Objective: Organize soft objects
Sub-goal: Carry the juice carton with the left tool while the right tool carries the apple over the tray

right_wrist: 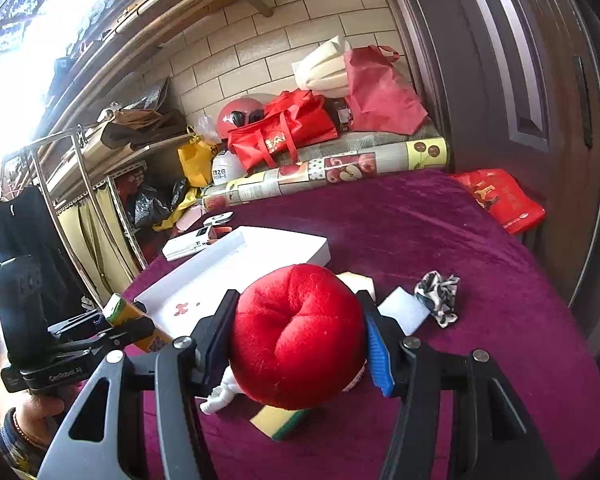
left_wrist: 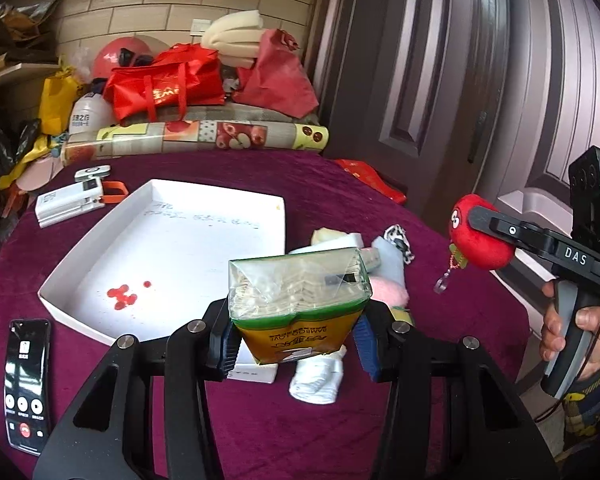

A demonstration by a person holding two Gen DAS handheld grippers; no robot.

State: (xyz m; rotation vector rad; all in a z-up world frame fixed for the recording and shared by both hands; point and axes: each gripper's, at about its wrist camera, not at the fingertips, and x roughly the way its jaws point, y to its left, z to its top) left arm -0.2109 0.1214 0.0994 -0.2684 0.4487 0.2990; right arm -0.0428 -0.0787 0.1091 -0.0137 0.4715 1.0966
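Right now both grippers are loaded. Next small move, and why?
Probably carry the tissue pack in the left gripper over the white tray and release. The tray is nearly bare and sits just beyond the pack. The right gripper holds the red plush clear, so it can follow.

"DAS" on the right claw (left_wrist: 476, 236)'s arm; upside-down "BAMBOO LOVE" on the tissue pack (left_wrist: 300, 304).

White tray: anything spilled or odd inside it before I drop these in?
Yes. The white tray has red spots on its floor near the front left corner, like drips or stains, plus faint handwriting toward the back. Otherwise it holds nothing.
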